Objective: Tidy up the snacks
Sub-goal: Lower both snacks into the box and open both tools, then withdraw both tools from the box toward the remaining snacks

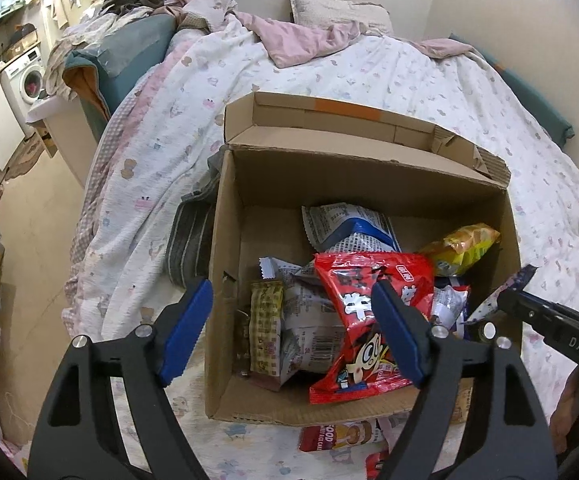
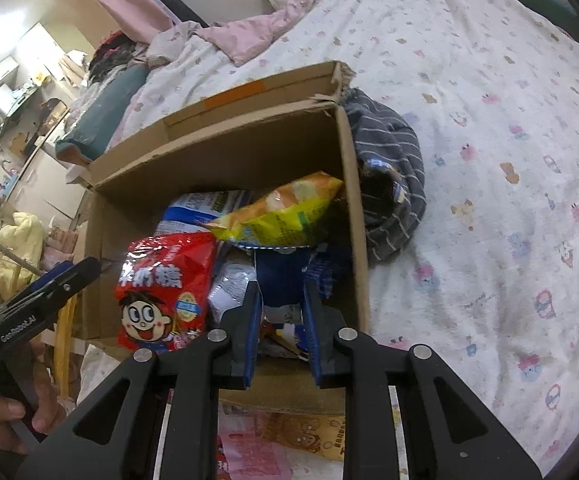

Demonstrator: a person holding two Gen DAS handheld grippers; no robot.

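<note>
An open cardboard box (image 1: pixel 225 240) (image 2: pixel 353 208) sits on the bed and holds several snack packets: a red candy bag (image 1: pixel 353 320) (image 2: pixel 165 288), a yellow chip bag (image 1: pixel 461 248) (image 2: pixel 281 216), a blue-and-white packet (image 1: pixel 349 228) (image 2: pixel 201 208) and a tan packet (image 1: pixel 265 320). My left gripper (image 1: pixel 291 296) is open and empty over the box's near left corner. My right gripper (image 2: pixel 281 292) is narrowed on a dark blue packet (image 2: pixel 281 280) over the box's right side; it also shows in the left wrist view (image 1: pixel 501 300).
More snack packets lie on the bed in front of the box (image 1: pixel 337 436) (image 2: pixel 309 436). A grey striped cloth (image 2: pixel 393 184) (image 1: pixel 189 236) lies against the box. The quilt (image 2: pixel 489 160) spreads to the right. The bed edge and floor (image 1: pixel 33 216) are at left.
</note>
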